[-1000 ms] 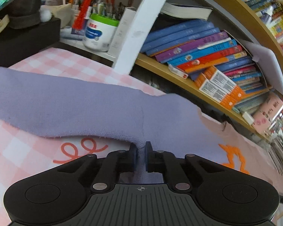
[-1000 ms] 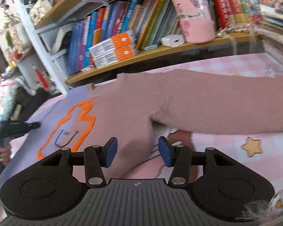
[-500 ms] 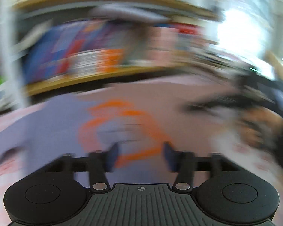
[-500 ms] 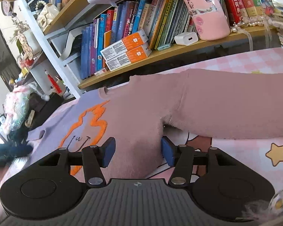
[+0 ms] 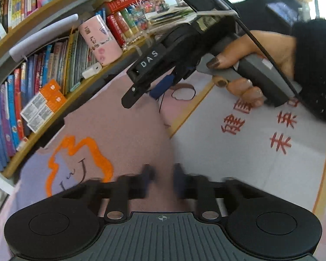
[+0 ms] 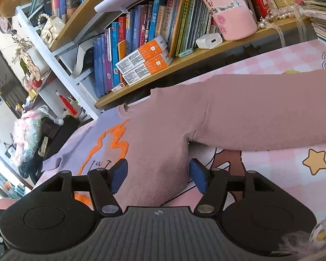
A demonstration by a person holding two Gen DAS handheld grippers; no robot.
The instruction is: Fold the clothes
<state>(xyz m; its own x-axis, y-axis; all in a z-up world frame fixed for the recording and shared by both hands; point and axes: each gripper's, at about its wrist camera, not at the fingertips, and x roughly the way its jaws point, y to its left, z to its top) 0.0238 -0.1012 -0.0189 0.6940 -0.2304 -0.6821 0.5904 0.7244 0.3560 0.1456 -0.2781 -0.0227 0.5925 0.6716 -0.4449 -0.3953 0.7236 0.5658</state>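
With the left gripper [image 5: 162,177] closing empty over the sweater [image 6: 239,117] and the right gripper [image 6: 157,177] opening astride its armpit edge, either may pinch too little cloth and drop the fold.

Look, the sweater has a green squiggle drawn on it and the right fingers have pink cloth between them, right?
Not quite. The squiggle on the sweater is orange, not green, as the right wrist view shows. The rest holds: pink cloth does sit between the right fingers, which are opening.
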